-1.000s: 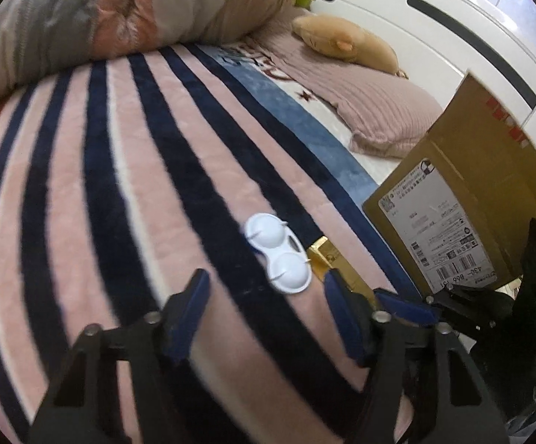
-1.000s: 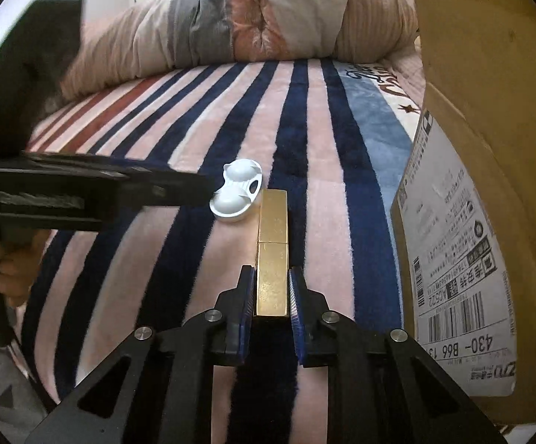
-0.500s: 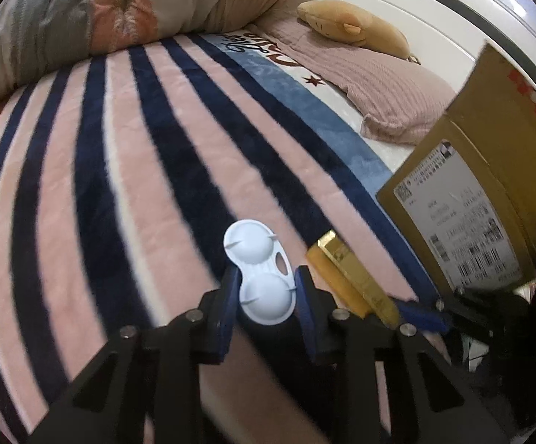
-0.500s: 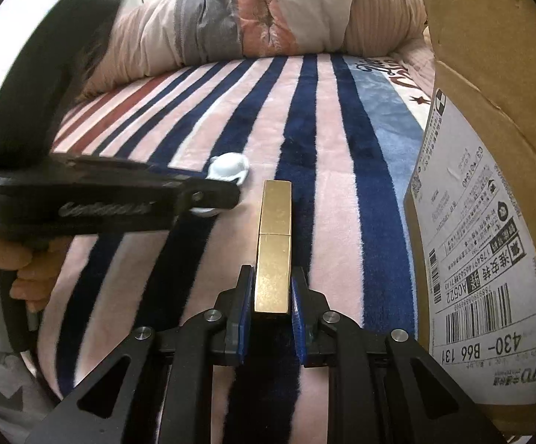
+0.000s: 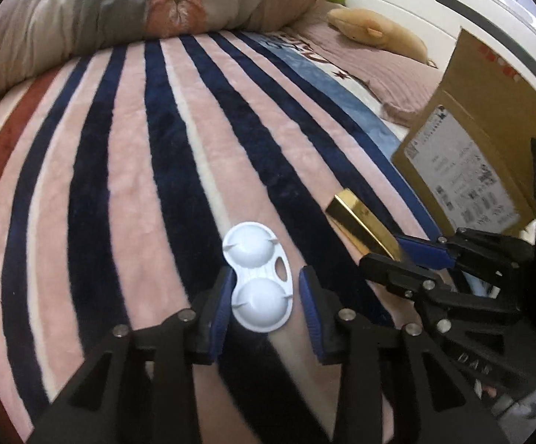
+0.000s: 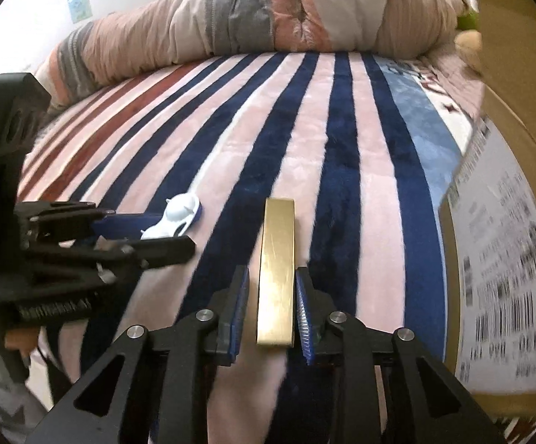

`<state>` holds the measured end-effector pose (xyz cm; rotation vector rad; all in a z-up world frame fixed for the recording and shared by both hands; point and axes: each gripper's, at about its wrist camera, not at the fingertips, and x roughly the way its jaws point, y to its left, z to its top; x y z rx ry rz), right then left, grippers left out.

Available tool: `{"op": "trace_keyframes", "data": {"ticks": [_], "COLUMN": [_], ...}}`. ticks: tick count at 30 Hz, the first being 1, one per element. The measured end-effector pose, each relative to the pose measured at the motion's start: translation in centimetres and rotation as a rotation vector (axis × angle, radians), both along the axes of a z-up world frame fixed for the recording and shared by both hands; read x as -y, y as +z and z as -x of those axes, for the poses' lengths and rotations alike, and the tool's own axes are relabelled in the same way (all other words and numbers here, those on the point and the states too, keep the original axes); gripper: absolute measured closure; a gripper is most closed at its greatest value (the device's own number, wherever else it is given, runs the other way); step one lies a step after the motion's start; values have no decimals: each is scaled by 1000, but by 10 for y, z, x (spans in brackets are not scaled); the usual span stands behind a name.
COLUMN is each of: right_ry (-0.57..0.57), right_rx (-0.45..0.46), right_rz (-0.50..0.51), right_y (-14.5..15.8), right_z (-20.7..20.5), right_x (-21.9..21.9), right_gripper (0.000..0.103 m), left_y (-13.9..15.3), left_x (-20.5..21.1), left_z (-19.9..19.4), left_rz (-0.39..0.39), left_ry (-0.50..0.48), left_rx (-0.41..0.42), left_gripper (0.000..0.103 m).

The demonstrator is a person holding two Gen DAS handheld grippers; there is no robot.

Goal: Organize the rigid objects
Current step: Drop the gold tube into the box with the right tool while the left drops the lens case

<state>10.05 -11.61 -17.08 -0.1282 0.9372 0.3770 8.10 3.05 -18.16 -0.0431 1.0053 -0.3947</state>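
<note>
A white double-cup plastic case [image 5: 257,277] is held in my left gripper [image 5: 264,296], whose blue pads are shut on its near cup, above the striped blanket. It also shows in the right wrist view [image 6: 173,218]. A gold rectangular bar [image 6: 276,270] is held lengthwise between the pads of my right gripper [image 6: 272,309], which is shut on it. The bar also shows in the left wrist view [image 5: 364,224], to the right of the case.
A pink and navy striped blanket [image 5: 138,170] covers the bed. An open cardboard box [image 5: 479,155] with a shipping label stands at the right, close to the right gripper [image 6: 501,222]. A rolled duvet [image 5: 120,11] and a plush toy [image 5: 379,33] lie at the back.
My left gripper moved forward and shut on the white case, which was lying free a second ago. My right gripper lifted the gold bar off the blanket, beside the box.
</note>
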Motion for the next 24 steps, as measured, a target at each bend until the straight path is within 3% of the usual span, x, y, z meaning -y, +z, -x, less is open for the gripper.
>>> {"op": "trace_keyframes", "data": {"ticks": [2,3,7,15,19,24], "right_ry": [7,3,23,123,81,-99], "right_rx": [9,22,64,241,346,439], "right_rz": [23,38,25,-65,-98,-113], "right_y": [-2,-1,13,91,134,168], "right_z": [-4,-4,2,41,56,68], "right_x": [-3,-5,-10,-19,6,86], "right_gripper": [84,89,89,89,90,90], "left_y": [-1,0,9,91,143,187], "left_x": [3,3,-4,-26,-1,50], "left_z": [-1,0,8,44,62,61], "left_rz": [-16,-11,-17,-7,37,75], "left_ry": [27,37,34,66,-31,-156], "left_rx": [21,30,52,210,325,390], "left_gripper": [75,75,75,75,75,75]}}
